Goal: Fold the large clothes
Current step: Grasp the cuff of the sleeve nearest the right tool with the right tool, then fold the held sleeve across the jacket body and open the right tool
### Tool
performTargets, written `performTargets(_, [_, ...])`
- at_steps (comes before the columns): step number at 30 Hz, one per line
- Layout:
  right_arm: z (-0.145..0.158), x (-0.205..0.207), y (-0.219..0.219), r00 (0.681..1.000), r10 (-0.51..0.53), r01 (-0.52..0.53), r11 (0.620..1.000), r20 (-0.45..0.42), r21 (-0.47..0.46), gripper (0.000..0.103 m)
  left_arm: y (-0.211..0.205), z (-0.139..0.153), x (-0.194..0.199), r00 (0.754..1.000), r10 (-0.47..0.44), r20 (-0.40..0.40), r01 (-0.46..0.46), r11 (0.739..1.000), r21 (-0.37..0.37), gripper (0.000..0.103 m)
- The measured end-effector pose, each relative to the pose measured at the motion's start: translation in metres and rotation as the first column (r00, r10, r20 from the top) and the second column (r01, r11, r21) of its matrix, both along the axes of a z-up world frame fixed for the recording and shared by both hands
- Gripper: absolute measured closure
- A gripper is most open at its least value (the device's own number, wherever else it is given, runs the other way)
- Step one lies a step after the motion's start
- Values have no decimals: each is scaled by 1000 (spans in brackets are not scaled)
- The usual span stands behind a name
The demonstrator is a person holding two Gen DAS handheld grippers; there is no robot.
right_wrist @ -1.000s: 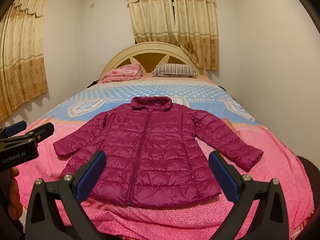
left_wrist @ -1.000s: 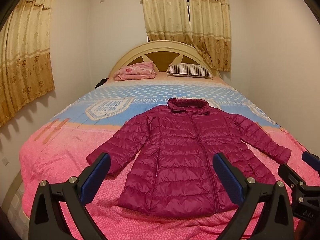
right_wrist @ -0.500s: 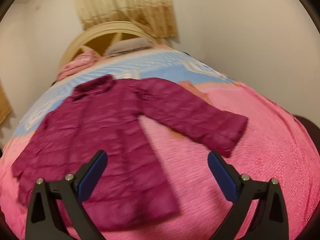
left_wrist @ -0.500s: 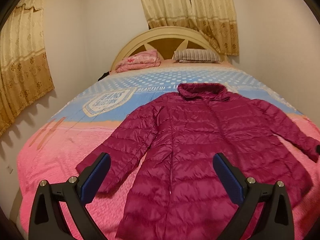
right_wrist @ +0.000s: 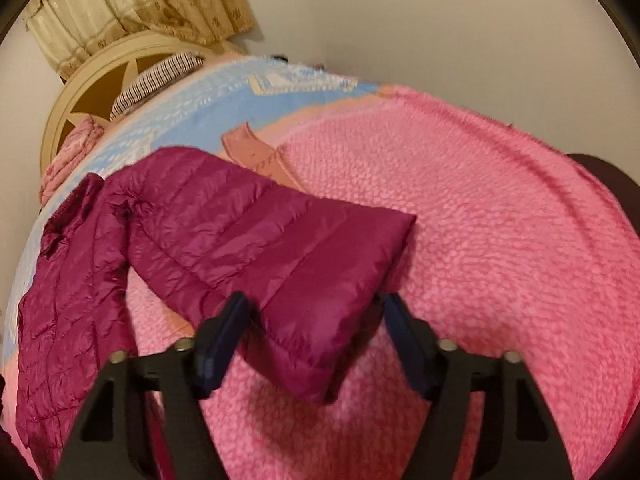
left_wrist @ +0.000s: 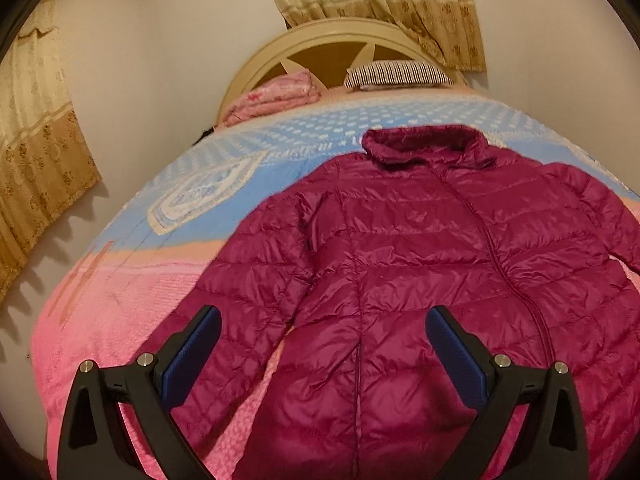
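Observation:
A magenta quilted puffer jacket point(left_wrist: 420, 264) lies front up, zipped, on the bed with both sleeves spread. My left gripper point(left_wrist: 322, 344) is open and empty, low over the jacket's left sleeve and side. In the right wrist view the jacket's right sleeve point(right_wrist: 272, 248) lies on the pink blanket. My right gripper point(right_wrist: 316, 320) is open with its jaws on either side of the sleeve cuff point(right_wrist: 344, 312), not closed on it.
The bed point(left_wrist: 120, 280) has a pink and blue blanket. A folded pink quilt point(left_wrist: 276, 94) and a striped pillow point(left_wrist: 396, 74) lie by the cream headboard point(left_wrist: 332, 40). Curtains point(left_wrist: 36, 152) hang on the left wall and behind the headboard. A white wall runs along the right.
Both grippers have moved forward and down toward the jacket. The left now hovers over the left sleeve and side; the right has swung right and now straddles the right sleeve cuff.

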State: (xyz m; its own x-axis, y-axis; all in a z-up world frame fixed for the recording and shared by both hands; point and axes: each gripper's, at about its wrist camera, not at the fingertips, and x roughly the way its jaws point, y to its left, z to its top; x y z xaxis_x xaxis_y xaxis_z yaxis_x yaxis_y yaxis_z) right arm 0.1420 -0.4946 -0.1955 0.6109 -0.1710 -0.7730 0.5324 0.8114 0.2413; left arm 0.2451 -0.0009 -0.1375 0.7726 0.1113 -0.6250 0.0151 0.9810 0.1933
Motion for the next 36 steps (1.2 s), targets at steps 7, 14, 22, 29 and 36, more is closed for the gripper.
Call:
performTargets(7, [-6,17,-3,997,76,-76,997,-27,-2,77,6,-8,12,999,-18,-49,19,1000,20,1])
performTargets(14, [28,37,10,990,134,-139,980,-44,-146,87,26,3,22,999,1,-55,0,1000,15,1])
performTargets(22, [81,79,70,963,268,-257,920,-3,-298,88,39,19,46,999,36,-33,-35,999,11,1])
performTargets(29, [96,122,154,902,431,-400,827,-11,-394,89,40,20,66,998,52,-37,-52,999,-7,1])
performTargets(36, [82,158,219,847,530,-492,755,-37,-433,89,48,10,79,996,73,-51,-73,997,-6,1])
